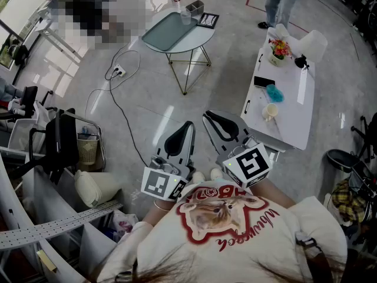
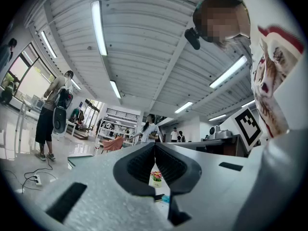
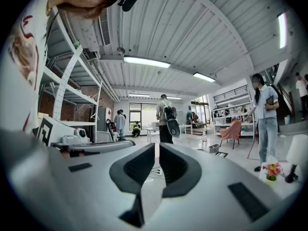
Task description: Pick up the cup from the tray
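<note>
In the head view a grey-green tray (image 1: 168, 33) lies on a small oval table (image 1: 197, 37) far ahead. A small clear cup (image 1: 186, 17) stands at the tray's far edge. Both grippers are held close to the person's chest, well short of that table. My left gripper (image 1: 188, 125) is shut and holds nothing; in the left gripper view its tips (image 2: 155, 147) meet. My right gripper (image 1: 208, 117) is shut and empty too, and the right gripper view shows only a sliver between the tips (image 3: 159, 148).
A long white table (image 1: 294, 117) at the right carries a cream mug (image 1: 270, 112), a blue object (image 1: 274, 93), a flower pot (image 1: 278, 49) and a lamp (image 1: 312, 43). A cable and power strip (image 1: 118, 71) lie on the floor. Shelving and a chair (image 1: 59, 140) stand at the left. People stand beyond.
</note>
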Available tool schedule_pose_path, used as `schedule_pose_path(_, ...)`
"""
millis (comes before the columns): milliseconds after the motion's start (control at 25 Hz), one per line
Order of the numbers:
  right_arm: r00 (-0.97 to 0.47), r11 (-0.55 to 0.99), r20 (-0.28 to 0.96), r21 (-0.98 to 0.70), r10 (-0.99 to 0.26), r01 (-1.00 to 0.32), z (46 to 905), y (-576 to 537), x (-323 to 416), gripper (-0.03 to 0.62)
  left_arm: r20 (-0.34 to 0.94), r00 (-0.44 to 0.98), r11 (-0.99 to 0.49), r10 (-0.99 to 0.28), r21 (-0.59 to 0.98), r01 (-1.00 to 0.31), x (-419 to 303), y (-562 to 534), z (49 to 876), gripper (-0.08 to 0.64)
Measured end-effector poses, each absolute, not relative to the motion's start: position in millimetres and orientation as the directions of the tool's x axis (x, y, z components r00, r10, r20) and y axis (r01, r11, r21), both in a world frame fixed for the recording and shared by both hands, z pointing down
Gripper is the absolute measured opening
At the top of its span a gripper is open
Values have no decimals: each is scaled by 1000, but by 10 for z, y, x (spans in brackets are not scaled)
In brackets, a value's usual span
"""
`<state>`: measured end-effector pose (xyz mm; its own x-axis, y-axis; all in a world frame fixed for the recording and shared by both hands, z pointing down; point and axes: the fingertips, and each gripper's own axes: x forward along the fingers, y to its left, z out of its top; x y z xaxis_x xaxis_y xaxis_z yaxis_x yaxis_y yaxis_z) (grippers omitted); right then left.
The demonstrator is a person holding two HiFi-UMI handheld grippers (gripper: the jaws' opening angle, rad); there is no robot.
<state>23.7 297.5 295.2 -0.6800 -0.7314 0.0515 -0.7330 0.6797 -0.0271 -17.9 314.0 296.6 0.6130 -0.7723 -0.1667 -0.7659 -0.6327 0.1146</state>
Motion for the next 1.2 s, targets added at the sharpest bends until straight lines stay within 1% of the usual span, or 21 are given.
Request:
schedule_pose_path(440, -676, 676, 49, -24, -735, -737, 2951, 3019, 217, 48, -167, 625, -645, -762, 112, -756, -174, 3179, 2975, 14)
schedule_pose_path(680, -675, 674, 48, -36, -736, -738, 2941, 3017, 223, 48, -168, 627, -648, -760, 137, -749, -121, 3202, 2895, 14)
schedule_pose_path(880, -671, 668, 45, -70, -740, -741, 2970, 2982, 268, 48, -165, 617, -635, -770, 106, -765, -190, 3176, 2960, 14)
schedule_pose_path(1200, -679, 677, 33, -46, -734, -734, 2932, 2929, 351, 48, -169, 610, -629, -774, 96, -772, -107, 3108, 2956, 14)
